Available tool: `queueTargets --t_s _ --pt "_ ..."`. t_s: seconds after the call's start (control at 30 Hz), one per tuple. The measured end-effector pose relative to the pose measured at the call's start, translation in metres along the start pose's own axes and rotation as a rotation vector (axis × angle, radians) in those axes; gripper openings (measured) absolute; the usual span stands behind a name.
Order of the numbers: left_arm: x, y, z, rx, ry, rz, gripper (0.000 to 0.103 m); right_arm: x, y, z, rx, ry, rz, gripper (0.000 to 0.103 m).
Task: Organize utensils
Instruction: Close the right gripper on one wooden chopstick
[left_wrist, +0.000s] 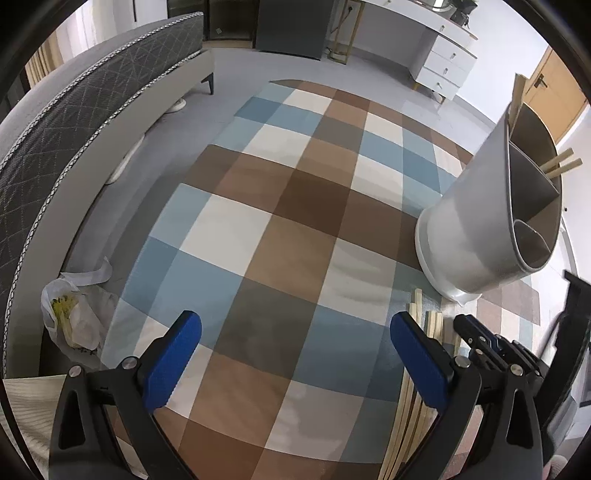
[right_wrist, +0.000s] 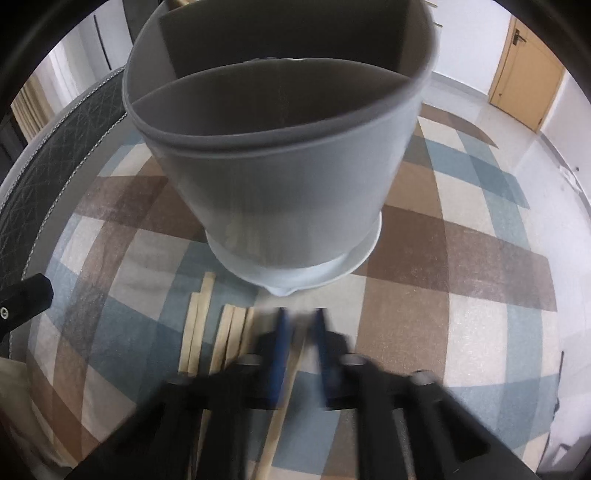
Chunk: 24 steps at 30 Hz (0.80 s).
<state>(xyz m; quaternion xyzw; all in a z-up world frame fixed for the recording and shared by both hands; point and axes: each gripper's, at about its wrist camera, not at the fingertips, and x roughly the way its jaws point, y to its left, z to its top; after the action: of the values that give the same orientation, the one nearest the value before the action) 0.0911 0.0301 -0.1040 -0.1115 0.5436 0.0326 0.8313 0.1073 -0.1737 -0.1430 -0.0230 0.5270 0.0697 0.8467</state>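
My right claw (right_wrist: 301, 317) is pinched nearly shut around 1 wooden chopstick (right_wrist: 284, 402) low in the frame, just below the grey holder (right_wrist: 280, 177). More chopsticks (right_wrist: 218, 332) lie on the checked rug (right_wrist: 461, 258). My left claw (left_wrist: 295, 332) hangs wide open, empty

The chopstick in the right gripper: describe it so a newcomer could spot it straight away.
Find the grey divided utensil holder standing on the checked rug. Just in front of its white base lies a row of pale wooden chopsticks. The one meant is at the right end of that row, the only one running between the blue fingers of the right gripper, which has just been closing.
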Motion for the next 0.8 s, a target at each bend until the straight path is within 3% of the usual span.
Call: queueTargets --t_s 0.07,0.3,0.43,0.57,0.8 --pt "0.001 -0.002 -0.001 0.013 0.005 -0.012 0.1 -0.001 -0.01 -0.001 0.05 0.011 0.078 0.006" --pt "0.008 -0.011 -0.012 0.072 0.034 -0.033 0.1 -0.034 -0.03 -0.012 0.112 -0.051 0.133 0.006" --pt "0.016 -0.019 -0.025 0.133 0.058 -0.079 0.1 -0.062 -0.046 -0.02 0.201 -0.103 0.219 0.006" --pt "0.018 -0.03 -0.035 0.169 0.082 -0.136 0.1 -0.083 -0.061 -0.032 0.254 -0.14 0.252 0.006" --pt "0.029 -0.059 -0.056 0.263 0.134 -0.066 0.1 -0.117 -0.066 -0.045 0.274 -0.222 0.275 0.006"
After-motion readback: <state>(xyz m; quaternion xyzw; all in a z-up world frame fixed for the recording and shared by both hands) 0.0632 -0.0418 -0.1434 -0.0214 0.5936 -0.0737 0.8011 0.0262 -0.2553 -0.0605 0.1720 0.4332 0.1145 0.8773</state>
